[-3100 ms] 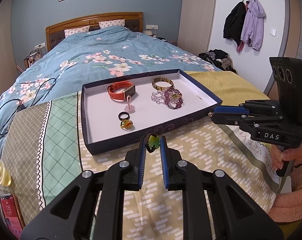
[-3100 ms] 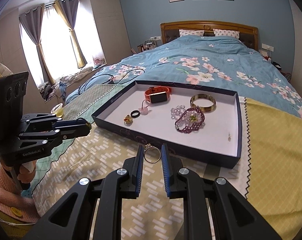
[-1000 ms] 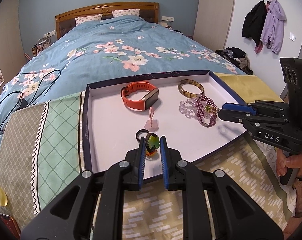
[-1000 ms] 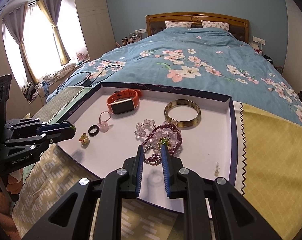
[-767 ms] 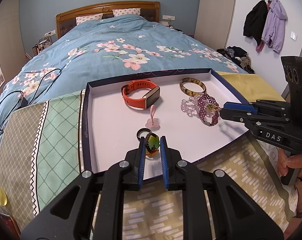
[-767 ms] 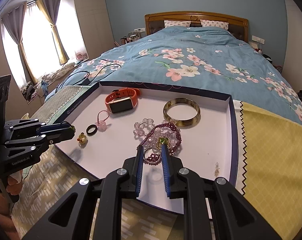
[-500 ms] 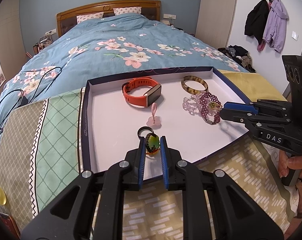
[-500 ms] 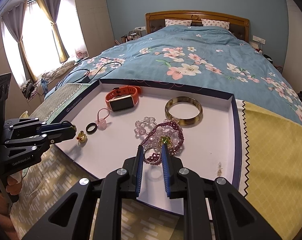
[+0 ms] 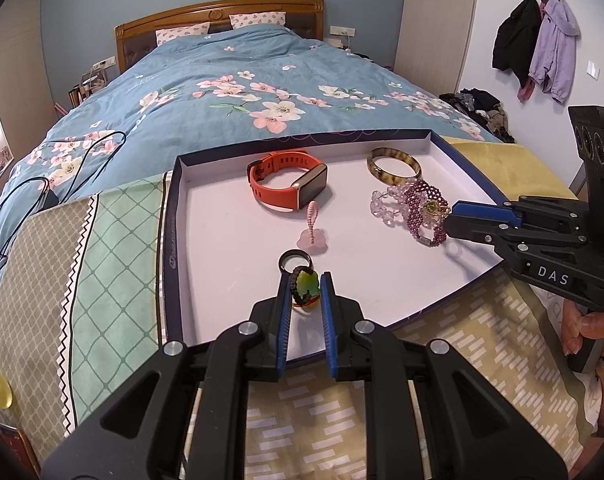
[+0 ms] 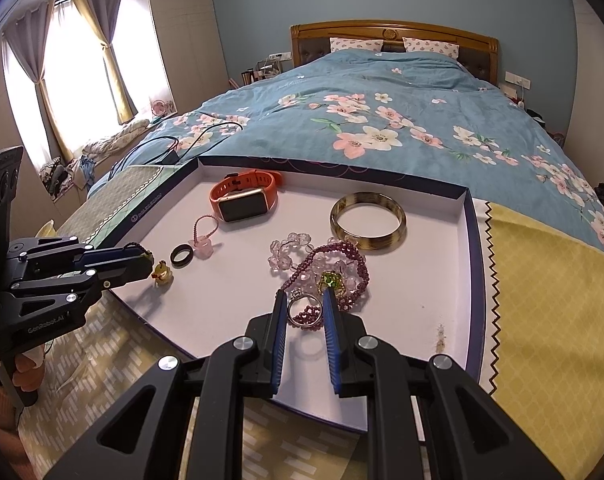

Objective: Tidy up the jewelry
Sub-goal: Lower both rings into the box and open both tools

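A shallow tray (image 9: 170, 240) with dark blue walls and a white floor lies on the bed. My left gripper (image 9: 305, 285) is shut on a green-stone ring (image 9: 305, 284) just above the tray's near part, beside a black ring (image 9: 294, 260) and a yellow ring (image 10: 162, 272). My right gripper (image 10: 305, 305) is shut on a thin silver ring (image 10: 302, 300), low over the tray's floor, right in front of a purple bead bracelet (image 10: 341, 268). The tray (image 10: 471, 240) also holds an orange watch (image 9: 288, 184), an amber bangle (image 9: 393, 164), a clear bead bracelet (image 10: 286, 252) and a pink charm (image 9: 311, 236).
The tray rests on a patterned blanket (image 9: 102, 264) over a blue floral duvet (image 9: 242, 92). A black cable (image 9: 22, 200) lies at the left. A hand (image 9: 581, 332) grips the right gripper's handle. Coats (image 9: 541, 44) hang on the right wall.
Three seconds ago both grippers were in front of the tray's near wall; they have since moved forward over its floor with their rings. Over the last second they have hardly shifted.
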Available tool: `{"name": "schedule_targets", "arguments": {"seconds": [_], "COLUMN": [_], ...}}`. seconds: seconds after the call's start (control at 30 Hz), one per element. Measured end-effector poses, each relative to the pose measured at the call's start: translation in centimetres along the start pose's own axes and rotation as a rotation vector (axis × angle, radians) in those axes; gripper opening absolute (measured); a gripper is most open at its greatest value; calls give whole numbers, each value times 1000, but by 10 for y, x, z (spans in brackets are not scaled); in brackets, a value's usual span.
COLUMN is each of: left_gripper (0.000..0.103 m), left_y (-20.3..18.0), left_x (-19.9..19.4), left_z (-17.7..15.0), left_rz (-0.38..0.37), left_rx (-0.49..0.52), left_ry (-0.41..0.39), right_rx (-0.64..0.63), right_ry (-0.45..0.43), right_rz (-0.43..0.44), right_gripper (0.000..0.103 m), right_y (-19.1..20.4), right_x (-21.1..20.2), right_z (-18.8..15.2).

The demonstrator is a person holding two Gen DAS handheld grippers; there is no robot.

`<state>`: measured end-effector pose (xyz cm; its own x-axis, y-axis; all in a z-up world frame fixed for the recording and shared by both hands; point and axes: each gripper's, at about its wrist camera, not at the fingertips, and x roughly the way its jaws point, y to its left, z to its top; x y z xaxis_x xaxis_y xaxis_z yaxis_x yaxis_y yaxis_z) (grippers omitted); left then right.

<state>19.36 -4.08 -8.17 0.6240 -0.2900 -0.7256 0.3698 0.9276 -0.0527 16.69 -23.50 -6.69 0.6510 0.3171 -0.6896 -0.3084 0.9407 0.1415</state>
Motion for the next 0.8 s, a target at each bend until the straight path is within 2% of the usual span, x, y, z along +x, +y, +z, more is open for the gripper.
{"name": "schedule_targets", "arguments": {"seconds": [0.8], "left_gripper": [15], "left_y": [0], "left_x": [7], "left_z": [-3], "left_rz": [23], "left_rx": [0], "left_ry": [4], "right_rx": [-2], "right_ry": [4], "right_rz": [-1], "right_gripper": [17], "right_y": [1], "right_x": [1], "right_z": [0]}}
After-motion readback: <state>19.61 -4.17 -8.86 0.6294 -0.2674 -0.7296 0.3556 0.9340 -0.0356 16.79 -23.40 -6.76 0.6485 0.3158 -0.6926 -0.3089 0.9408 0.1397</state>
